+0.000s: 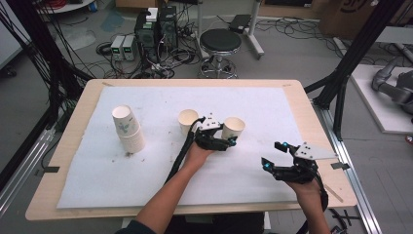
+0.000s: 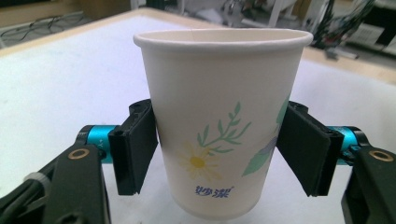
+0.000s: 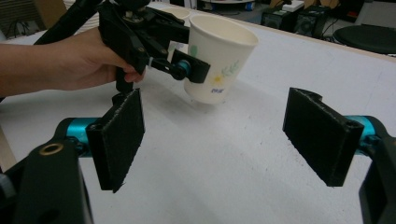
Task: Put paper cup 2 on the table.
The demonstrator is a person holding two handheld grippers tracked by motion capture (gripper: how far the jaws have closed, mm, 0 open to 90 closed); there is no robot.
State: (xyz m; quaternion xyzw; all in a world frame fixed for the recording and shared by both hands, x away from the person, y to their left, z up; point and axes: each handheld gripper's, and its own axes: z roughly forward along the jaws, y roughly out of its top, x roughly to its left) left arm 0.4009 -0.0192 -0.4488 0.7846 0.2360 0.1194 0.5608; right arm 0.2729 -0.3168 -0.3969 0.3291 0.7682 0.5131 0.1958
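A white paper cup (image 1: 234, 126) with a flower print (image 2: 219, 116) stands upright between my left gripper's (image 1: 230, 135) two black pads, which press on its sides; the gripper (image 2: 219, 154) is shut on it. In the right gripper view the cup (image 3: 226, 46) hangs a little above the white mat, tilted slightly, with one pad (image 3: 195, 70) on its near side. My right gripper (image 1: 272, 154) is to the right and nearer the front edge. It (image 3: 215, 140) stands open with nothing between its jaws and points toward the held cup.
A second single cup (image 1: 187, 121) stands just left of the left gripper. A stack of cups (image 1: 128, 129) stands further left. The white mat (image 1: 146, 175) covers the wooden table (image 1: 73, 117). A stool (image 1: 220, 44) and electronics boxes (image 1: 156, 29) are on the floor behind.
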